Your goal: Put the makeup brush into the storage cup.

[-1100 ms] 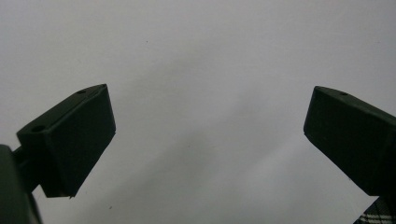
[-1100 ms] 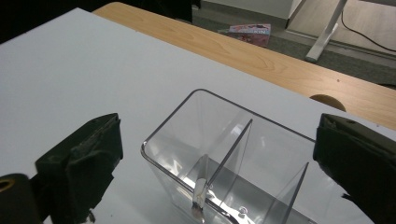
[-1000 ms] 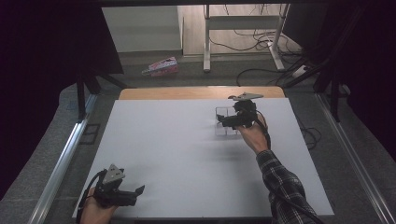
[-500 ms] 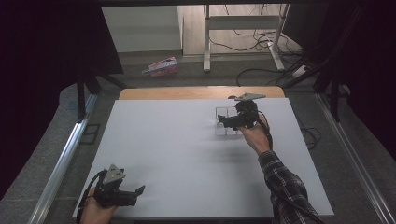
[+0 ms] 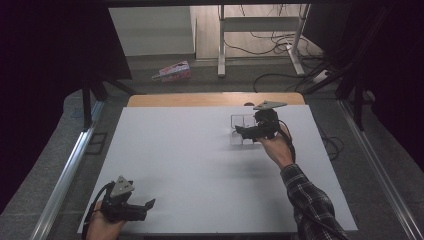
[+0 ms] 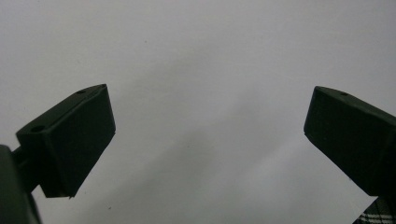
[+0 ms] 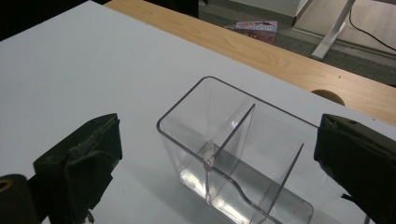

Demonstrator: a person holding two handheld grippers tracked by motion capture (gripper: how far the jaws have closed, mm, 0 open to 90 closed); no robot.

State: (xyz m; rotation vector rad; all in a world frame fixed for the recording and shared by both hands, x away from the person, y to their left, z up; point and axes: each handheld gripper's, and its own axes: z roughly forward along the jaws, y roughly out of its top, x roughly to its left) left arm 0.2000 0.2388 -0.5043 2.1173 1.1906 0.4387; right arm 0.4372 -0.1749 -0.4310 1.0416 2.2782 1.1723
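Item one: my right gripper (image 5: 243, 131), black two-jaw claw, jaws spread wide with nothing between the pads. Item two: a clear plastic rectangular organiser box (image 7: 233, 154) with upright dividers splitting it into compartments, all of them bare as far as I can see; it stands just ahead of this claw, between the lines of the two jaws but not yet touched by either, toward the far right part of the white table top (image 5: 200, 160). In the high view the box (image 5: 240, 129) sits right at the claw's tips. Item three: my left gripper (image 5: 145, 205), also spread and holding nothing, near the front edge on my side, well apart from the box, with plain white surface ahead of it. Beyond the box from the right claw: a bare wooden strip (image 7: 261, 51) with a round hole at the table's far edge. Risks, as I judge them: the walls are thin, smooth and transparent, so a pinch could slip or skate the light box away; closing across a divider rather than an outer wall could tilt it; a hard squeeze might flex or crack the plastic.
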